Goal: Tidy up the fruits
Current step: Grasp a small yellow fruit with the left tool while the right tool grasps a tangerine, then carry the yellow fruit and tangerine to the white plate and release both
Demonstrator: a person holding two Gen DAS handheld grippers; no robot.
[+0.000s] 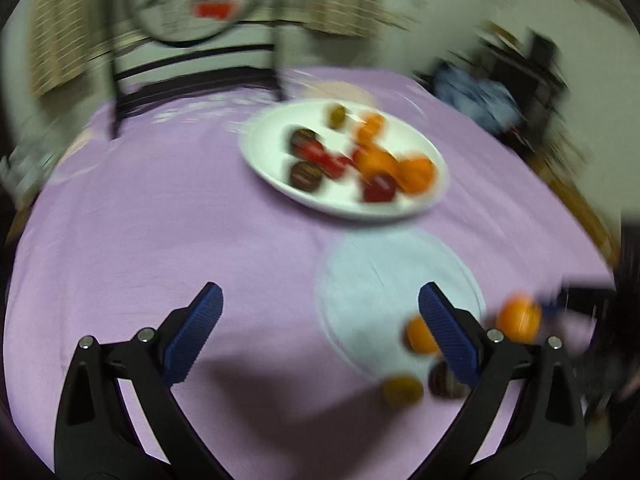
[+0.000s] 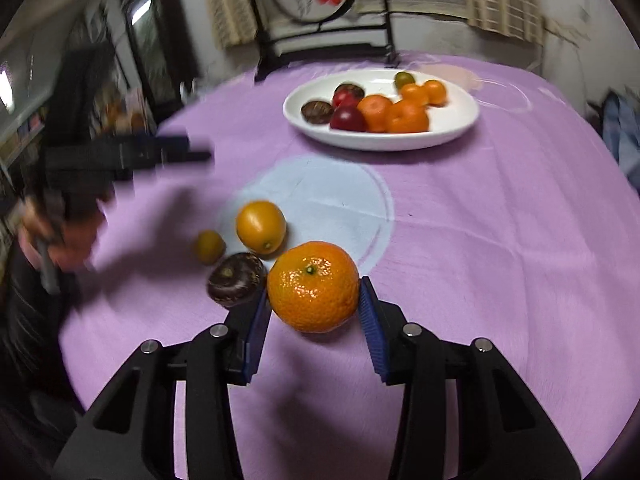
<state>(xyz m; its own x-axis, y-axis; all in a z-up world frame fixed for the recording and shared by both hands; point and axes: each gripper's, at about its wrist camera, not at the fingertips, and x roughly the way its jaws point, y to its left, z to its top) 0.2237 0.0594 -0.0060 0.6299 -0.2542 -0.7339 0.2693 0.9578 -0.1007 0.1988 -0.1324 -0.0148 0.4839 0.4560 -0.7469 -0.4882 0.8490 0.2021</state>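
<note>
Squarely between right tongs (image 2: 314,308): tangerine (image 2: 313,286)

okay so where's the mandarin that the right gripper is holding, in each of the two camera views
Left wrist view: the mandarin is blurred at the lower right edge, just beyond the left gripper's right finger.
Right wrist view: it sits low in the middle, clamped in the right gripper.
Shared landmark: the white plate of fruit, farther back on the purple cloth in both.
</note>
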